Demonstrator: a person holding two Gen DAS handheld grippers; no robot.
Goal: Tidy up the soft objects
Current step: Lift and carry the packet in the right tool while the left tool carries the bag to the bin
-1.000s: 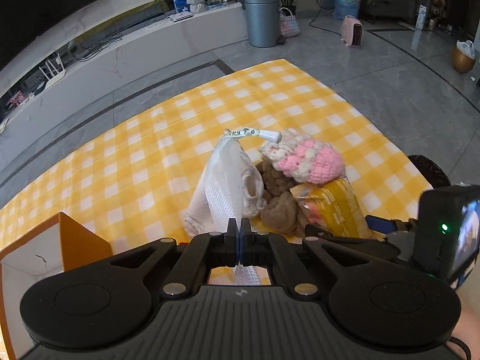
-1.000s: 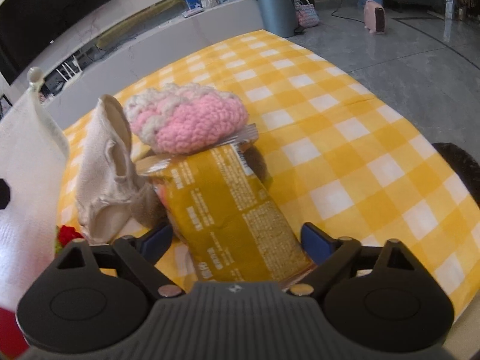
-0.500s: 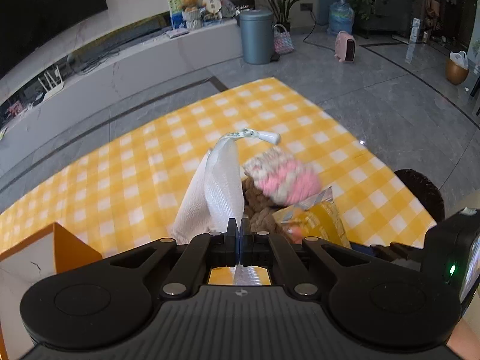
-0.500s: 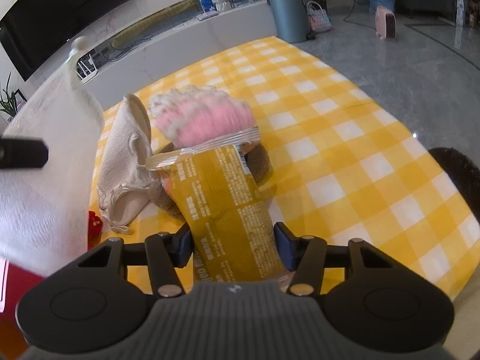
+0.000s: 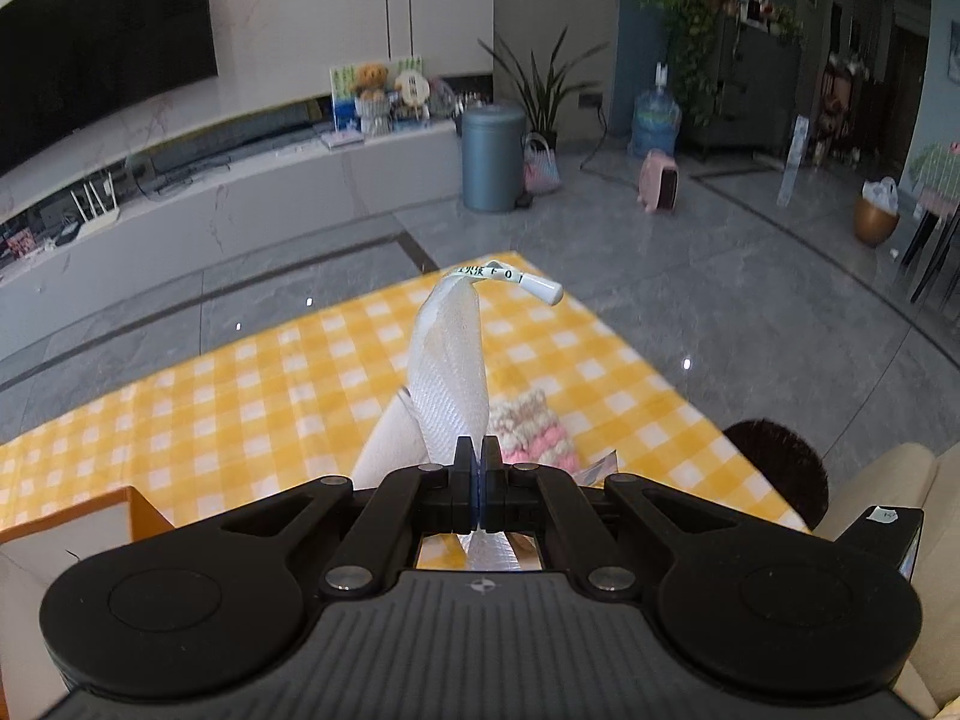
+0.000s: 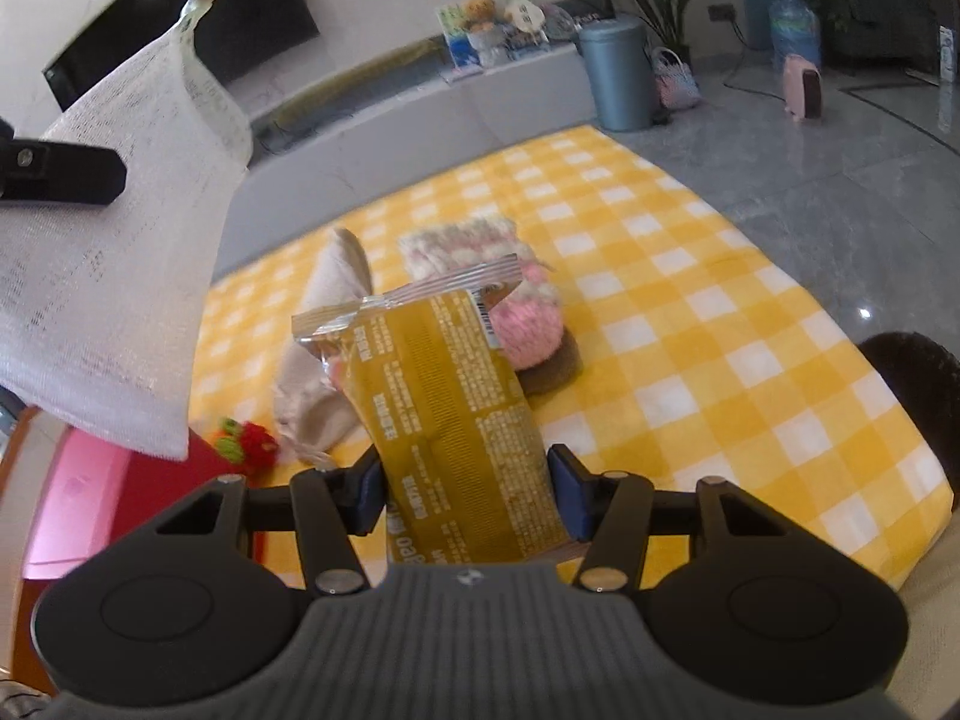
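Note:
My left gripper (image 5: 477, 483) is shut on a white mesh cloth (image 5: 453, 372) with a white tagged clip at its top, held up above the yellow checked table (image 5: 240, 396). The same white cloth (image 6: 114, 276) hangs at the left of the right wrist view. My right gripper (image 6: 465, 486) is shut on a yellow snack packet (image 6: 456, 414), lifted off the table (image 6: 720, 360). Below it lie a pink and white knitted piece (image 6: 516, 300), a beige cloth (image 6: 327, 354), a brown pad (image 6: 555, 369) and a small red knitted toy (image 6: 252, 441). The pink knitted piece (image 5: 534, 435) also shows just past the left fingers.
An orange-edged box (image 5: 78, 534) stands at the table's near left, with a pink and red container (image 6: 90, 498) beside it. A dark round stool (image 6: 912, 384) sits off the table's right edge. Grey floor, a bin (image 5: 492, 159) and a TV bench lie beyond.
Both grippers have risen. The right jaws closed on the yellow packet and lifted it off the pile. The white cloth now hangs clear of the table.

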